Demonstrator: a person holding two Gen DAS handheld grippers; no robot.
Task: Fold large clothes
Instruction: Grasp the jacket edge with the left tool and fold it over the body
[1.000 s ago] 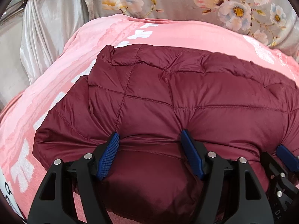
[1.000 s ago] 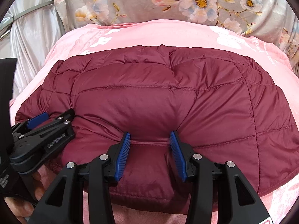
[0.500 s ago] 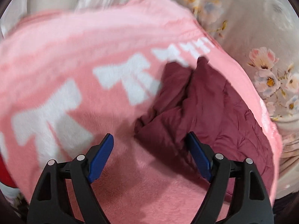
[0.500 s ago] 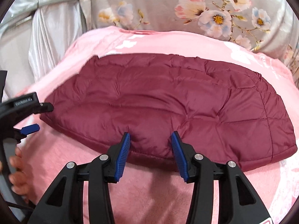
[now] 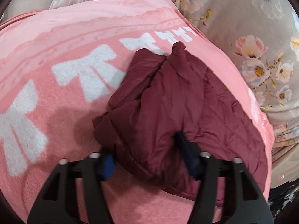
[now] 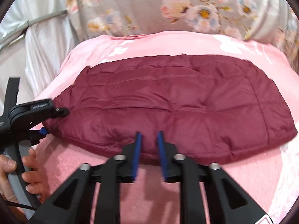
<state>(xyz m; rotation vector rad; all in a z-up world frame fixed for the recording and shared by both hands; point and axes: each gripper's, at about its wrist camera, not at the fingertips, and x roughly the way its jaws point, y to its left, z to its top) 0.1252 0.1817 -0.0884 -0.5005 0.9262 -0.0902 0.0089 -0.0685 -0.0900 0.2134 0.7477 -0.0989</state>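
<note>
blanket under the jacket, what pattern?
Pink blanket with white bow shapes, clearest in the left wrist view.

Soft, even indoor light, no glare. Both fisheye views bend strongly toward dark round corners. Motion blur smears the flowered cloth (image 6: pixel 186 15) at top and the lower foreground.

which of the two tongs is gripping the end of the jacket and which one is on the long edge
The left tongs straddle the bunched end of the maroon jacket; the right tongs pinch the middle of its long near edge.
</note>
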